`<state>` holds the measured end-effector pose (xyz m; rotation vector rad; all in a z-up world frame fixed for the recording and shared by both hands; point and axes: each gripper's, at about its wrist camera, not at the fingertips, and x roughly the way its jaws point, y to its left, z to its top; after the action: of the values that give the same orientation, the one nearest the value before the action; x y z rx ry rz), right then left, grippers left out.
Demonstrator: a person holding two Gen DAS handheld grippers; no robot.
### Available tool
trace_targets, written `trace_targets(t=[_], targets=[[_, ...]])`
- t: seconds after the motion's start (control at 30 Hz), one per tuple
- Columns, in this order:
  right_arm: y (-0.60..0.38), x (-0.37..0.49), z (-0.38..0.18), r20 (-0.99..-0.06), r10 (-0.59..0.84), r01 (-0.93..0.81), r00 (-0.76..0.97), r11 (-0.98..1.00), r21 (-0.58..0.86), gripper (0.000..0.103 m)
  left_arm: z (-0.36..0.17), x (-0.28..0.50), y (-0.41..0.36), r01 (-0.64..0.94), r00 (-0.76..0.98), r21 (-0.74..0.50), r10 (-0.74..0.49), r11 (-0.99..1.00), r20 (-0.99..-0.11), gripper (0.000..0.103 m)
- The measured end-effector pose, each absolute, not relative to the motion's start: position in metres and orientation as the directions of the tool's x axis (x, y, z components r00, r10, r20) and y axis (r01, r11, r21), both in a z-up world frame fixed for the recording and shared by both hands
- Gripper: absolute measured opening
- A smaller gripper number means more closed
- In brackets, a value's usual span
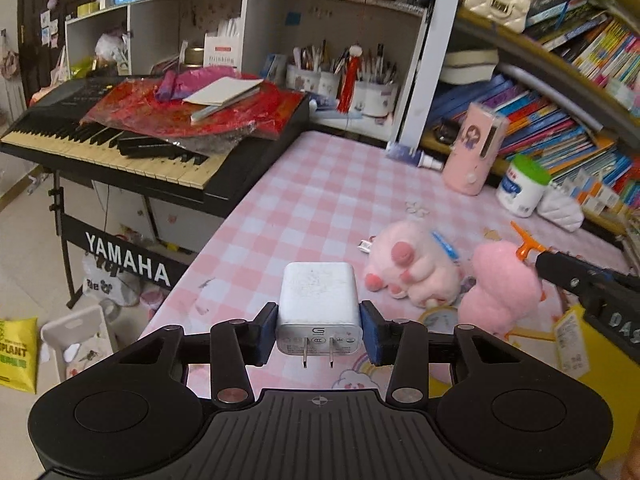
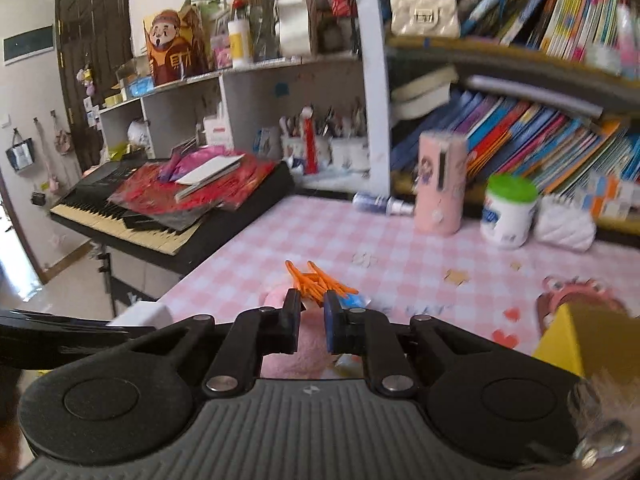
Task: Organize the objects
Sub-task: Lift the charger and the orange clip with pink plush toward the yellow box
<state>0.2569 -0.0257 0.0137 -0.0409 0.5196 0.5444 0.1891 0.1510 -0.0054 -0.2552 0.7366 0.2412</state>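
A white phone charger (image 1: 320,304) sits clamped between the two blue pads of the left gripper (image 1: 319,330), held up above the near edge of a pink checked table (image 1: 312,200). Its two metal prongs point back toward the camera, so its long axis runs straight forward along the gripper's fingers.

To the right, the right gripper (image 2: 311,316) is squeezed tight on a pink soft toy (image 1: 500,284) that has orange feet (image 2: 316,280). From the right wrist view the feet stick out forward past the fingertips, and the pink body hangs below and behind the pads. The toy looks lifted, though whether it is wholly clear of the table cannot be told.

Between the two grippers, a second pink plush toy (image 1: 412,264) lies on its side on the table. It is ahead and right of the charger, and seems nearer the right gripper.

Farther back stand a pink case (image 1: 476,148) and a white jar with a green lid (image 1: 522,184), against shelves of books (image 1: 560,120). A black keyboard (image 1: 120,148) butts against the table's left side.

Both hands are full, so each likely needs a place to set its load down next.
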Motion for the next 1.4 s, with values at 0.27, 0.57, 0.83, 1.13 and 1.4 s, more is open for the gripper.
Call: trace_targets(t=[0.27, 0.57, 0.83, 1.13, 1.4], targets=[[-0.034, 0.231, 0.013, -0.525, 0.410, -0.452, 0.746, 0.890, 0.053, 0.012, 0.003, 0.162, 0.141, -0.242, 0.743, -0.182, 0.061, 0.953, -0.666, 0.041], [-0.042, 0.185, 0.008, -0.565, 0.341, -0.402, 0.751, 0.916, 0.018, 0.012, 0.000, 0.127, 0.127, -0.161, 0.743, -0.194, -0.011, 0.968, -0.669, 0.041], [-0.051, 0.135, 0.000, -0.604, 0.297, -0.367, 0.739, 0.930, 0.007, 0.012, -0.005, 0.085, 0.119, -0.102, 0.721, -0.206, -0.070, 0.973, -0.689, 0.041], [-0.058, 0.078, -0.014, -0.655, 0.258, -0.322, 0.710, 0.946, 0.024, 0.012, -0.010, 0.047, 0.109, -0.033, 0.694, -0.202, -0.123, 0.979, -0.710, 0.041], [-0.068, 0.036, -0.027, -0.690, 0.221, -0.270, 0.689, 0.962, 0.038, 0.012, -0.020, 0.026, 0.089, 0.067, 0.650, -0.203, -0.197, 0.977, -0.734, 0.041]])
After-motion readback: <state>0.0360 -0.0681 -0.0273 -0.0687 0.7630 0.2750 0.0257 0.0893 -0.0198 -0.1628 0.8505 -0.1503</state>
